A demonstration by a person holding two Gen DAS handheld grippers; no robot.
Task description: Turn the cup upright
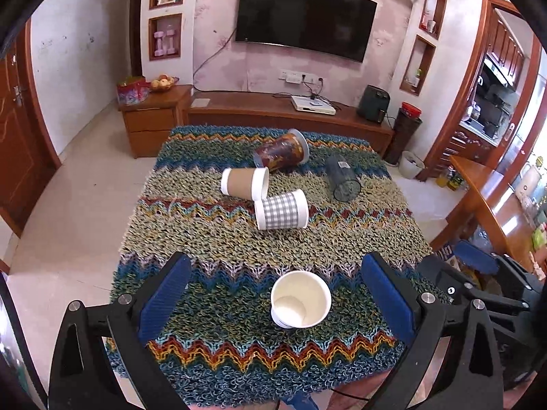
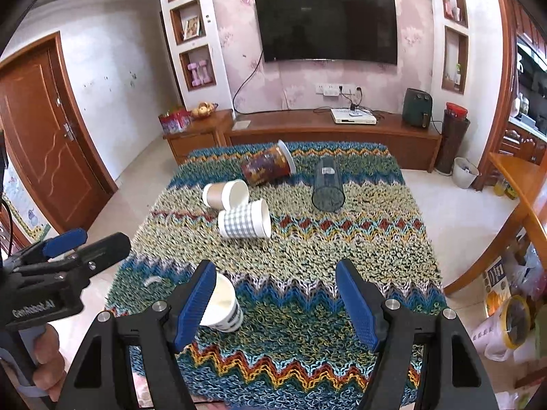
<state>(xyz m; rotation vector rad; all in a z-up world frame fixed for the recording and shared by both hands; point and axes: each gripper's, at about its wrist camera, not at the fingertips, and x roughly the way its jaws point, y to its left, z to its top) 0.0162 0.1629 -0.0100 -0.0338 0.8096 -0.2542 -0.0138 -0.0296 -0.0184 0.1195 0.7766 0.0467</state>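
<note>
Shaggy zigzag cloth (image 1: 239, 246) bears upright round paper cup (image 1: 301, 299).

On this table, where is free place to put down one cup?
Free: the middle band between the upright white cup and the checked cup, and the right side below the dark mesh cup. Crowded: the far part, where the brown cup and patterned cup lie.

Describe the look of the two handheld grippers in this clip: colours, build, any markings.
Both match. The left gripper and right gripper have black angular frames with silver round bolts and blue ribbed pads on the inner faces of the fingers. Seen from the right wrist, the left unit's black body carries white "GenRobot.AI" lettering above a grey handle held in a bare hand.
</note>
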